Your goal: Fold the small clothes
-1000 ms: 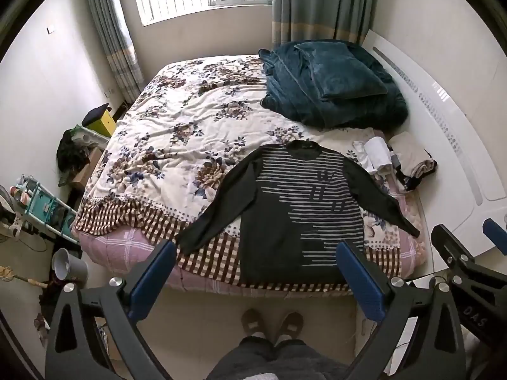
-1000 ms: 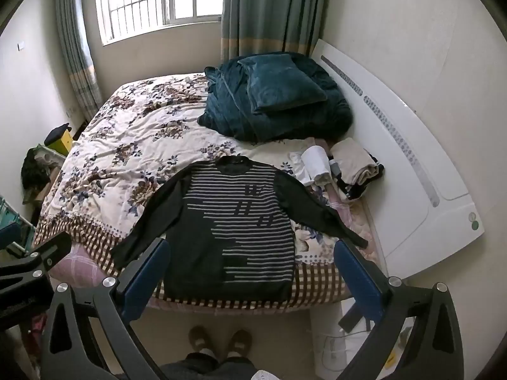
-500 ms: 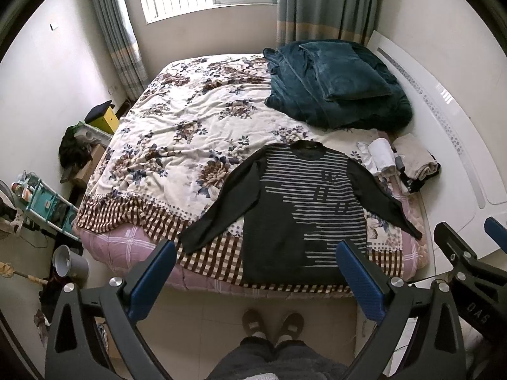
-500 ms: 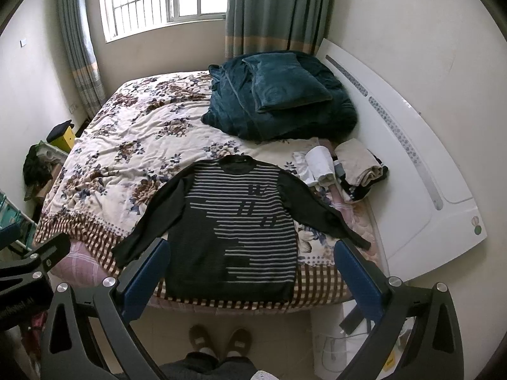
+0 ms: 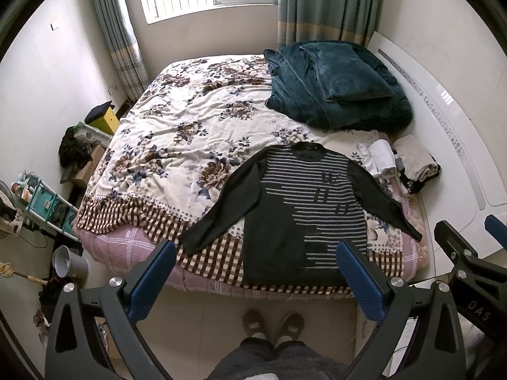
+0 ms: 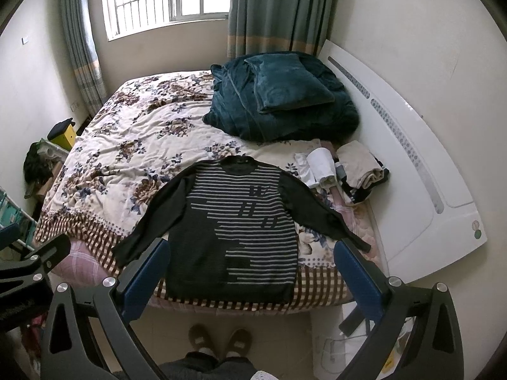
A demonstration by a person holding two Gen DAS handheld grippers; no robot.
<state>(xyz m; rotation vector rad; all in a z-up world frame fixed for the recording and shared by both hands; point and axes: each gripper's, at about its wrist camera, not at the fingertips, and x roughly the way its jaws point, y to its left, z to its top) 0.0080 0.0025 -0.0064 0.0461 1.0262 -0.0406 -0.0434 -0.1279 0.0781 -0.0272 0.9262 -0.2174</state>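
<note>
Sweater (image 5: pixel 304 218) flat on bed (image 5: pixel 177 145), collar toward window, sleeves spread.

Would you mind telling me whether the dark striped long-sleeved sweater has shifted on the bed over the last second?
No. The dark striped long-sleeved sweater lies flat where it was, hem at the floral quilt's checked edge; only the cameras drifted.

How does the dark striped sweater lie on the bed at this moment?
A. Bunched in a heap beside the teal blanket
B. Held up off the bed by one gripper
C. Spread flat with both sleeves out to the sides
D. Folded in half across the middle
C: the striped sweater lies flat on the floral quilt, both sleeves angled outward, and the left gripper and the right gripper are open, off it.
</note>
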